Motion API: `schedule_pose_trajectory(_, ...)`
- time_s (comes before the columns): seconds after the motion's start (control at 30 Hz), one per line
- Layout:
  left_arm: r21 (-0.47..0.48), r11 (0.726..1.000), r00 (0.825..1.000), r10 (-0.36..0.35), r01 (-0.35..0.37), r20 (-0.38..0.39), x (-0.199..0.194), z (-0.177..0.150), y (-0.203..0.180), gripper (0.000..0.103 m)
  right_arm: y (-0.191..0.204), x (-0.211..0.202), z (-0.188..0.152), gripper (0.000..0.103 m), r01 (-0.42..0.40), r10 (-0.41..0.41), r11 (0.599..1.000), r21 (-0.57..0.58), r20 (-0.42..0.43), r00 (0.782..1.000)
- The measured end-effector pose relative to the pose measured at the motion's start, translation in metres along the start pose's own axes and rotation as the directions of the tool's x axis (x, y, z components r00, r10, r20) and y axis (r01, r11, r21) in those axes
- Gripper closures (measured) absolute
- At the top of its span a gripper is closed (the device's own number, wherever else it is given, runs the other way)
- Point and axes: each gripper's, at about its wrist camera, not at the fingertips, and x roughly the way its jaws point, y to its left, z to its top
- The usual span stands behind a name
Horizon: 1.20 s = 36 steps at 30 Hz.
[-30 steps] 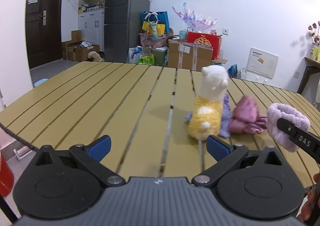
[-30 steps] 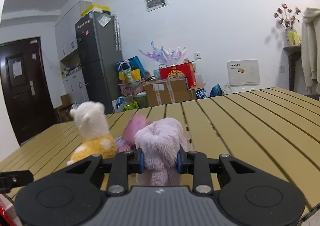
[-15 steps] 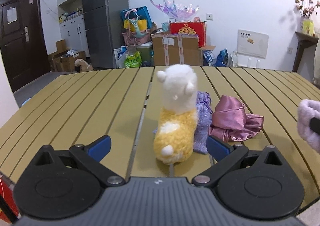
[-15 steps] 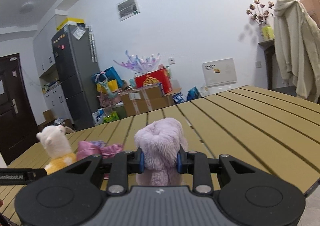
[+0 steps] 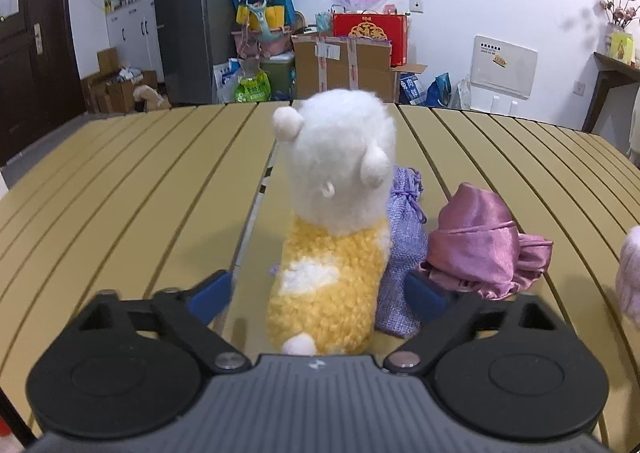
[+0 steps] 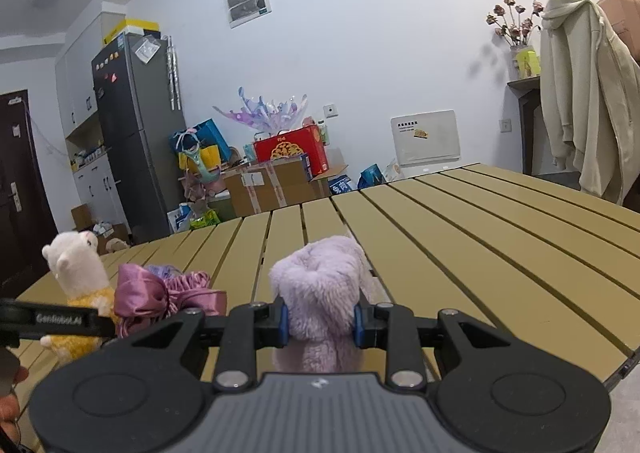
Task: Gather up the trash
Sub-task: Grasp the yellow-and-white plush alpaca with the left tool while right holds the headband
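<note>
A white and yellow plush alpaca point(image 5: 332, 237) stands on the yellow slatted table point(image 5: 140, 193). My left gripper point(image 5: 320, 295) is open, with its blue fingers on either side of the alpaca's body. A lilac drawstring pouch point(image 5: 404, 245) and a crumpled pink satin cloth point(image 5: 480, 245) lie just right of the alpaca. My right gripper point(image 6: 320, 323) is shut on a fluffy lilac plush piece point(image 6: 320, 285), held above the table. The alpaca point(image 6: 76, 281) and satin cloth point(image 6: 160, 293) also show at the left of the right wrist view.
The table's far edge point(image 5: 500, 117) faces a cluttered wall with cardboard boxes point(image 5: 348, 61), a red gift box point(image 5: 370, 33) and a grey fridge point(image 5: 200, 13). A beige coat point(image 6: 580, 113) hangs at the right.
My left gripper has moved forward up to the alpaca, which now stands between its open fingers. My right gripper has drifted right and away, still holding the lilac plush piece.
</note>
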Motion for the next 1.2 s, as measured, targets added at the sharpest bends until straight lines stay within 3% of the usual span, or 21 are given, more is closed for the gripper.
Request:
schedule_pose_trajectory(0.03, 0.004, 1.000, 1.000, -0.008, 0.008, -0.007, 0.001, 0.000, 0.001, 0.042, 0.002, 0.001, 0.000, 0.076, -0.001, 0.001, 1.000, -0.006, -0.003, 1.000)
schedule_pose_trajectory(0.07, 0.010, 1.000, 1.000, -0.014, 0.015, -0.020, 0.003, -0.001, 0.001, 0.049, 0.004, 0.001, -0.001, 0.076, -0.003, 0.003, 1.000, -0.012, -0.005, 1.000)
schedule_pose_trajectory(0.13, 0.028, 0.999, 1.000, -0.021, 0.022, -0.020, 0.003, -0.001, 0.003, 0.053, 0.006, 0.002, -0.003, 0.076, -0.006, 0.006, 1.000, -0.019, -0.007, 1.000)
schedule_pose_trajectory(0.63, 0.036, 0.999, 0.996, 0.003, -0.006, 0.086, -0.049, -0.006, 0.008, 0.055, -0.002, -0.018, -0.001, 0.076, -0.035, 0.036, 0.999, -0.029, 0.026, 0.999)
schedule_pose_trajectory(1.2, 0.034, 0.999, 0.991, 0.018, -0.022, 0.130, -0.142, -0.034, 0.018, 0.054, 0.003, -0.101, 0.005, 0.076, -0.086, 0.091, 0.991, -0.098, 0.048, 0.995)
